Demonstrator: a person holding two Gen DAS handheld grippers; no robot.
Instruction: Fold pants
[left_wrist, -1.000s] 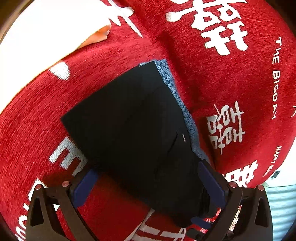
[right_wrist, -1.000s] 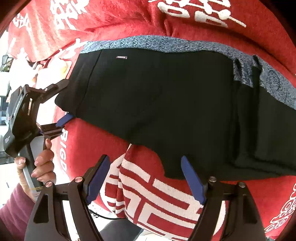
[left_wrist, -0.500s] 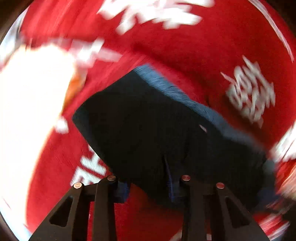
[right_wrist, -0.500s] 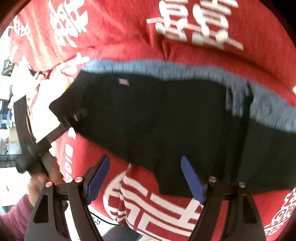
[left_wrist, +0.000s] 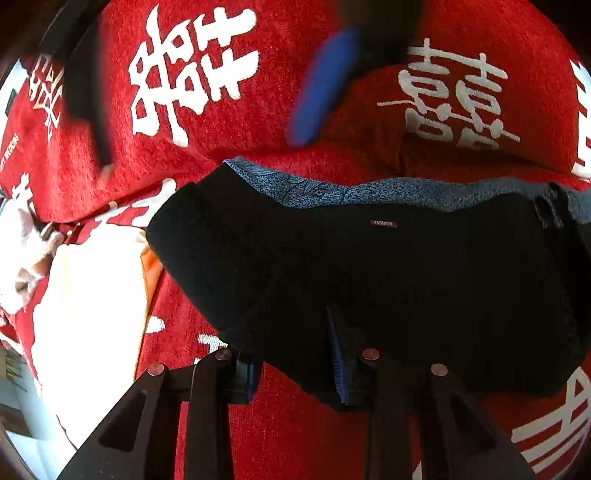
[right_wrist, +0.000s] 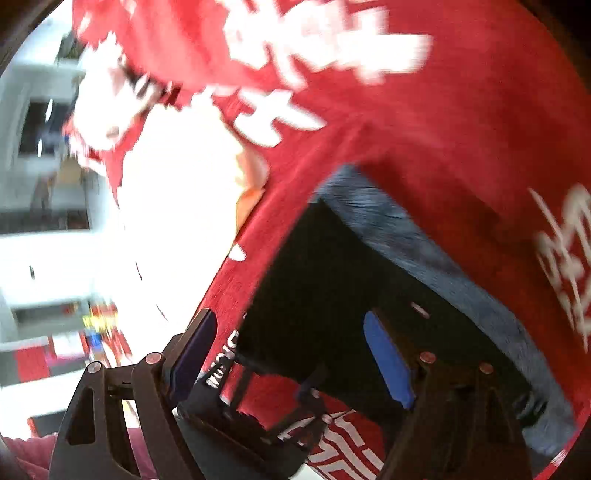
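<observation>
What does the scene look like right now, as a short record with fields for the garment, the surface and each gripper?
garment: black pants, partly folded, grey-blue waistband along the far edge
label: small tag reading FASHION
surface: red blanket with white characters
left gripper: closed on the pants' near edge
right gripper: open, above the pants, holding nothing
image quality: right wrist view blurred

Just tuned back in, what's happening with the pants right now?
The black pants lie on the red blanket, gray-blue waistband along their far edge. The left gripper is closed on their near edge. The right gripper is open above the pants, holding nothing; its view is motion-blurred.
</observation>
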